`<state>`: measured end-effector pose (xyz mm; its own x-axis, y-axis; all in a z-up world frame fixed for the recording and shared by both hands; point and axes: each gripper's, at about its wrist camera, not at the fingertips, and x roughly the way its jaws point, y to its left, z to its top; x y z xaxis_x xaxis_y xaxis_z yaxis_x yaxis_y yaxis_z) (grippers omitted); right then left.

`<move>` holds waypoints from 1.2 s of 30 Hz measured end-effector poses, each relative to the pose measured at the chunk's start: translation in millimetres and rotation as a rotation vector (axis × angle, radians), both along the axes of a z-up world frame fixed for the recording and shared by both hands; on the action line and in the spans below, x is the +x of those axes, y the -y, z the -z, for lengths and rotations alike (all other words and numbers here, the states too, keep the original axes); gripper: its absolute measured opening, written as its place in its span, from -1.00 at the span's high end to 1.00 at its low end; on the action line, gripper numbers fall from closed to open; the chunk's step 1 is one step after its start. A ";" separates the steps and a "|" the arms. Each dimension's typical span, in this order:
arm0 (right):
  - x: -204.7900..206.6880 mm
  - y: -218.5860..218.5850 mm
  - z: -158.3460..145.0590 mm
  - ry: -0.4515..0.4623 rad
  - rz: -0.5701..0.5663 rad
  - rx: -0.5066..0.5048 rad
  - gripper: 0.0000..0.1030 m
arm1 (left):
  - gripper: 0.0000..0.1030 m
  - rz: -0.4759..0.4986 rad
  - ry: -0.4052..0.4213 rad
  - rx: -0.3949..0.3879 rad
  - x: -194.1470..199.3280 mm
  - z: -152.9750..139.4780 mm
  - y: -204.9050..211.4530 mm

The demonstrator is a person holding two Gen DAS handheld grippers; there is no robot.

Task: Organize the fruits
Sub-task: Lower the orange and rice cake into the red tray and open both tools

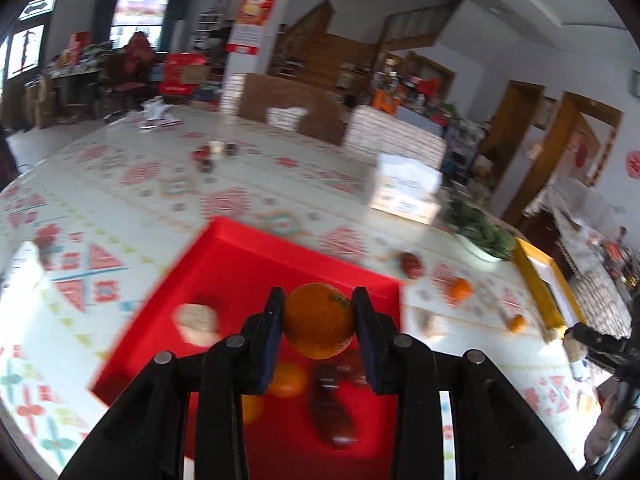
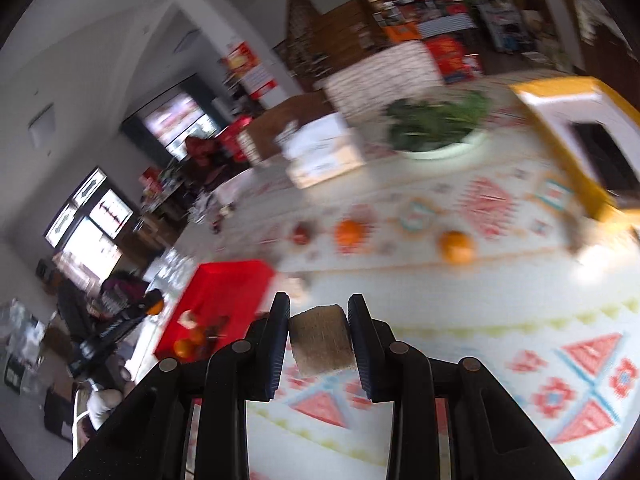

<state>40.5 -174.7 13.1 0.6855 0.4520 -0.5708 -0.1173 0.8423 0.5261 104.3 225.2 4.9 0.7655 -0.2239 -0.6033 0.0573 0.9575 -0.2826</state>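
My left gripper [image 1: 319,322] is shut on an orange [image 1: 319,320] and holds it above the red tray [image 1: 224,264]. In the tray lie a beige piece [image 1: 197,322], two blurred oranges [image 1: 287,378] and a dark red fruit [image 1: 333,412]. My right gripper [image 2: 319,336] is shut on a tan, rough-sided block [image 2: 322,342] above the patterned tablecloth. The red tray also shows in the right wrist view [image 2: 228,284], at the left, with the left gripper and its orange [image 2: 154,306] beside it. Loose oranges [image 2: 456,246] [image 2: 348,232] and a dark red fruit [image 2: 301,234] lie on the table.
A bowl of greens [image 2: 436,124], a tissue box [image 2: 320,152] and a yellow-framed box [image 2: 580,136] stand at the far side of the table. In the left wrist view, oranges [image 1: 461,289] [image 1: 517,323] and a red fruit [image 1: 412,265] lie right of the tray.
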 end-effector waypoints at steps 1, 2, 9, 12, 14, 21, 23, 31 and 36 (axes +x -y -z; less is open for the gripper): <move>9.2 -20.6 -3.2 -0.002 -0.037 -0.003 0.36 | 0.36 -0.014 -0.006 0.005 2.0 1.8 -8.6; 16.3 -35.5 -4.5 -0.005 -0.061 -0.008 0.36 | 0.36 -0.027 -0.015 0.009 5.1 4.4 -17.6; 67.6 -144.6 18.8 -0.085 -0.214 -0.050 0.36 | 0.36 -0.050 -0.076 -0.012 30.1 27.5 -48.1; 83.0 -179.7 33.1 -0.114 -0.250 -0.075 0.36 | 0.36 -0.045 -0.102 -0.017 43.4 36.6 -50.0; 93.2 -197.5 43.0 -0.131 -0.271 -0.092 0.36 | 0.36 -0.042 -0.120 -0.023 52.7 42.0 -50.1; 117.1 -232.7 63.8 -0.166 -0.294 -0.154 0.36 | 0.36 -0.053 -0.176 -0.024 69.6 58.4 -51.0; 120.7 -236.2 67.1 -0.170 -0.295 -0.167 0.35 | 0.36 -0.058 -0.183 -0.017 71.4 60.9 -51.0; 117.5 -236.4 60.1 -0.124 -0.281 -0.187 0.31 | 0.05 -0.085 -0.144 -0.017 61.9 46.8 -51.0; 103.3 -223.5 44.0 -0.075 -0.265 -0.195 0.28 | -0.18 -0.099 -0.052 -0.001 32.3 18.2 -40.7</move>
